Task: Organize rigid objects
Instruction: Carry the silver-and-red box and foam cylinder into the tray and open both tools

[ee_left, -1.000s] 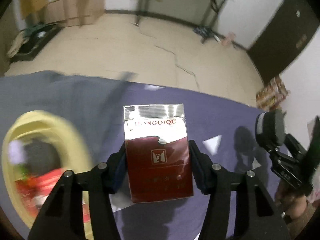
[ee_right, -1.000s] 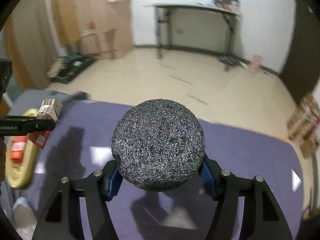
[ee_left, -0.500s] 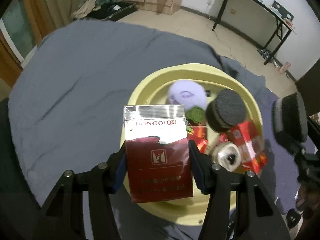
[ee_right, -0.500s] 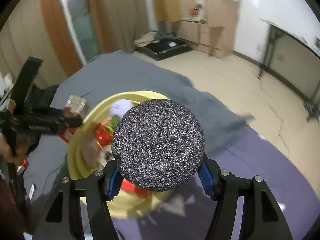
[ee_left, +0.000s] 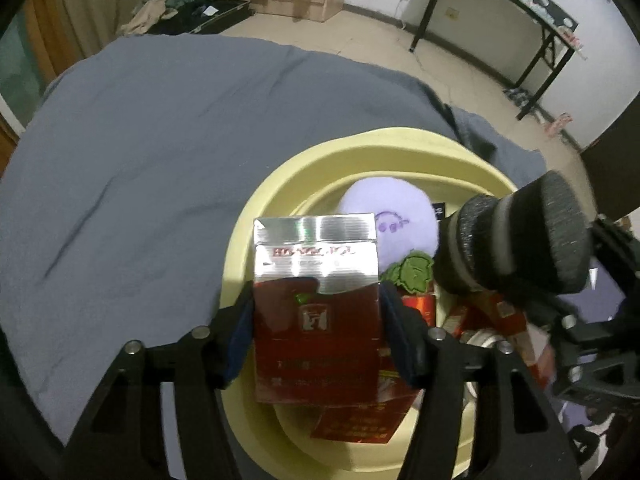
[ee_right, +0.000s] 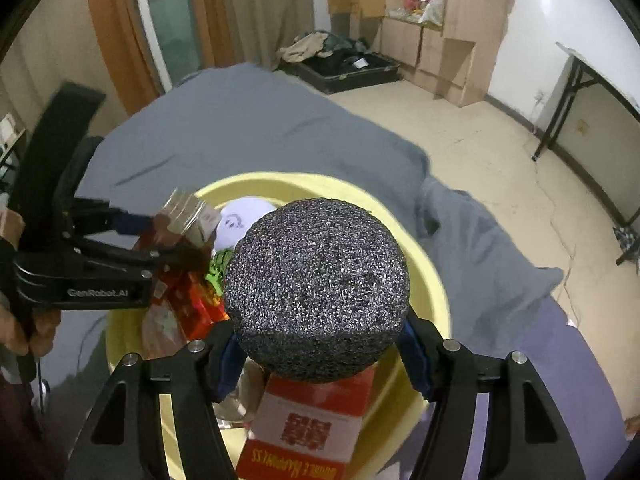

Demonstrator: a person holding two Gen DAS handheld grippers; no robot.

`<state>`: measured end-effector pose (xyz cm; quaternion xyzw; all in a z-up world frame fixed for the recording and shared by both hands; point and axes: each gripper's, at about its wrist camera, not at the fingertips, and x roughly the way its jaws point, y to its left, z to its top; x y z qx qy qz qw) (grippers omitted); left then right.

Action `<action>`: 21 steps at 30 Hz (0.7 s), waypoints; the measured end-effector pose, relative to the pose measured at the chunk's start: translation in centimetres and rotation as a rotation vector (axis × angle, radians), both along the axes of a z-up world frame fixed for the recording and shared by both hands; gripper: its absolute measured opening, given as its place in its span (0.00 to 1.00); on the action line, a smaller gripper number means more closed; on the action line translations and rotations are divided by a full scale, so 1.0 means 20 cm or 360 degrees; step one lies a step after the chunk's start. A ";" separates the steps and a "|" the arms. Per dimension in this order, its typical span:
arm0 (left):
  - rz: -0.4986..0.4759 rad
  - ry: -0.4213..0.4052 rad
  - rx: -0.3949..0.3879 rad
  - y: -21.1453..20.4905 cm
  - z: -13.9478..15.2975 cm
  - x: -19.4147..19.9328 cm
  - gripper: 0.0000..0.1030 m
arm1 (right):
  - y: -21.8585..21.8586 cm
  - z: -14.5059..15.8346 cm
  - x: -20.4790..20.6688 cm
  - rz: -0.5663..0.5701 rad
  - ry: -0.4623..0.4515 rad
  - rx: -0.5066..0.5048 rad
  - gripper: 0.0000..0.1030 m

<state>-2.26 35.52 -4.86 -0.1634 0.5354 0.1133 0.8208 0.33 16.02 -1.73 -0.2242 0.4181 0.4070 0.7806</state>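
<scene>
Glossy cig pack (ee_left: 316, 316), gritty foam puck (ee_right: 316, 292)

A lived-in bedroom at home: a bed under a grey sheet (ee_left: 160, 152), orange curtains (ee_right: 108, 36) beside a glass door (ee_right: 168, 20), an open suitcase (ee_right: 344, 66) with clothes on the tiled floor (ee_right: 500, 152), wooden cupboards (ee_right: 432, 28), and a folding table (ee_left: 500, 12) against the white wall.
</scene>
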 end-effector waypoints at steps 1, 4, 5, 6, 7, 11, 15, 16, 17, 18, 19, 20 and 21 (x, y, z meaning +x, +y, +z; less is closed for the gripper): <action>0.0019 -0.0011 0.0003 0.01 0.01 -0.01 0.82 | 0.04 -0.03 -0.03 0.0013 0.0008 -0.0008 0.66; 0.0050 -0.0084 0.0024 0.02 0.10 -0.08 0.97 | 0.10 -0.05 -0.01 0.0077 0.0056 0.0020 0.90; 0.0057 -0.0125 0.0043 0.02 0.14 -0.11 1.00 | 0.10 -0.03 0.00 0.0093 0.0070 0.0053 1.00; 0.0059 -0.0155 0.0061 0.01 0.17 -0.14 1.00 | 0.08 0.01 0.00 0.0101 0.0063 0.0107 1.00; 0.0049 -0.0175 0.0074 -0.02 0.19 -0.16 1.00 | 0.07 0.03 0.00 0.0106 0.0055 0.0135 1.00; 0.0051 -0.0238 0.0137 -0.17 0.20 -0.29 1.00 | -0.06 0.15 0.03 0.0144 0.0034 0.0221 1.00; 0.0039 -0.0278 0.0096 -0.40 0.09 -0.51 1.00 | -0.32 0.14 0.03 0.0138 -0.0031 0.0217 1.00; 0.0016 -0.0259 0.0078 -0.45 0.05 -0.55 1.00 | -0.38 0.12 0.02 0.0145 -0.0040 0.0196 1.00; -0.0021 -0.0249 0.0079 -0.51 0.00 -0.61 1.00 | -0.45 0.07 0.00 0.0151 -0.0039 0.0164 1.00; -0.0050 -0.0239 0.0098 -0.55 -0.04 -0.64 1.00 | -0.50 0.01 -0.02 0.0165 -0.0012 0.0130 1.00; -0.0079 -0.0214 0.0119 -0.60 -0.08 -0.66 1.00 | -0.55 -0.05 -0.05 0.0179 0.0021 0.0096 1.00; -0.0113 -0.0189 0.0134 -0.63 -0.13 -0.68 1.00 | -0.58 -0.08 -0.07 0.0186 0.0036 0.0072 1.00; -0.0139 -0.0186 0.0158 -0.65 -0.17 -0.70 1.00 | -0.62 -0.12 -0.10 0.0195 0.0044 0.0036 1.00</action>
